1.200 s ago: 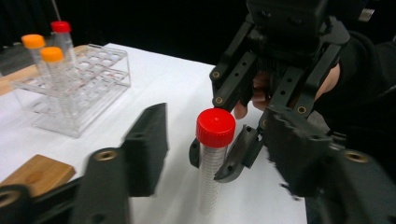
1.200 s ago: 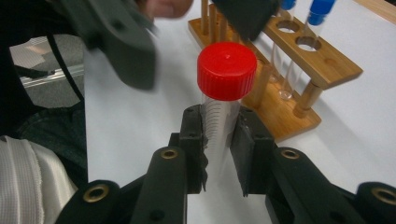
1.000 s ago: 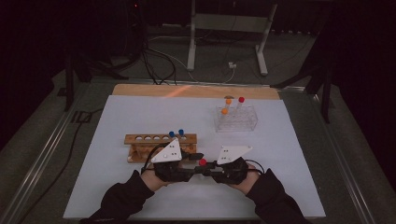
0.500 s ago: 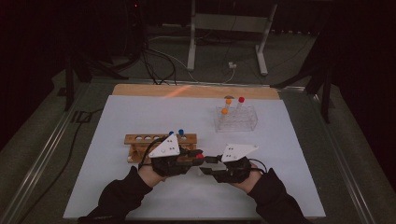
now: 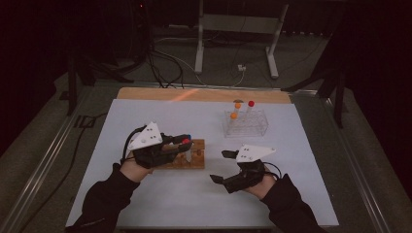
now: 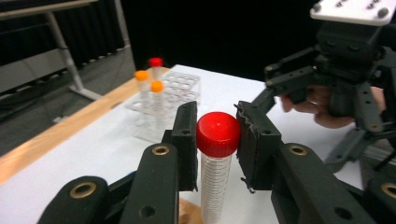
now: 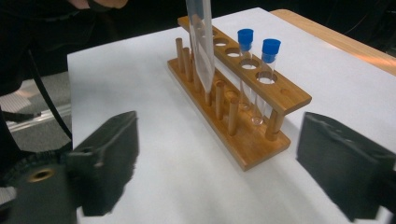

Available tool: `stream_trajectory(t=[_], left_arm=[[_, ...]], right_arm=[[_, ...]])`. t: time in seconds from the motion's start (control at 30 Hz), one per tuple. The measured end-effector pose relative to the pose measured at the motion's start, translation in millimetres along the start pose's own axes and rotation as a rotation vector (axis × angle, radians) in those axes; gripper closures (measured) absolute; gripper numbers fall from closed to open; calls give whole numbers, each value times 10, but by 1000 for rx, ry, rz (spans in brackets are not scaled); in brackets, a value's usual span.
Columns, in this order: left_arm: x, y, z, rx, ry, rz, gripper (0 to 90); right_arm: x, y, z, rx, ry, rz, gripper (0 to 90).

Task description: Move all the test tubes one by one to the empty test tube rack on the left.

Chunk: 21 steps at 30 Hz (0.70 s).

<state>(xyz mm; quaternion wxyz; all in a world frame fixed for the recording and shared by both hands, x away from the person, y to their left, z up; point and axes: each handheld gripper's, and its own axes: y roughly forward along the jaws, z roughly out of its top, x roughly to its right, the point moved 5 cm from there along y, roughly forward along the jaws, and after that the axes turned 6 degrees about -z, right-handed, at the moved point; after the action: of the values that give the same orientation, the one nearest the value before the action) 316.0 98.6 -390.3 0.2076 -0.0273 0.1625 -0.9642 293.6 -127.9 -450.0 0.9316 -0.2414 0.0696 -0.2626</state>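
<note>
My left gripper (image 5: 186,144) is shut on a red-capped clear tube (image 5: 187,154), whose cap (image 6: 218,134) sits between the pads; its jaws have just been closing on it. The tube hangs upright over a wooden rack (image 5: 197,158), and its body (image 7: 201,37) hovers above the rack's near holes. My right gripper (image 5: 222,166) stands to the right of the rack, low over the white mat. Its jaws have just been opening and nothing is between them (image 7: 219,163). Two blue-capped tubes (image 7: 258,44) stand in the wooden rack (image 7: 252,144).
A clear plastic rack (image 5: 245,124) stands at the back right with two orange-capped tubes (image 6: 149,81) and a red-capped tube (image 5: 250,104) in it. The white mat (image 5: 145,204) lies on the table, with a wooden strip (image 5: 204,94) along its far edge.
The two grippers were together at the red-capped tube. Now the right jaws have opened and let it go, and the left gripper has carried it up and to the left over the wooden rack.
</note>
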Motion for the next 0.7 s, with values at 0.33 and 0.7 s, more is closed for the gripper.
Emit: stream_trajectory(t=[0.33, 0.7], left_arm=[[-281, -198, -29, 15, -35, 118, 714], [-557, -213, -203, 49, -80, 200, 714]], right_arm=[[24, -62, 31, 18, 20, 6, 0], [52, -77, 15, 13, 10, -14, 0]])
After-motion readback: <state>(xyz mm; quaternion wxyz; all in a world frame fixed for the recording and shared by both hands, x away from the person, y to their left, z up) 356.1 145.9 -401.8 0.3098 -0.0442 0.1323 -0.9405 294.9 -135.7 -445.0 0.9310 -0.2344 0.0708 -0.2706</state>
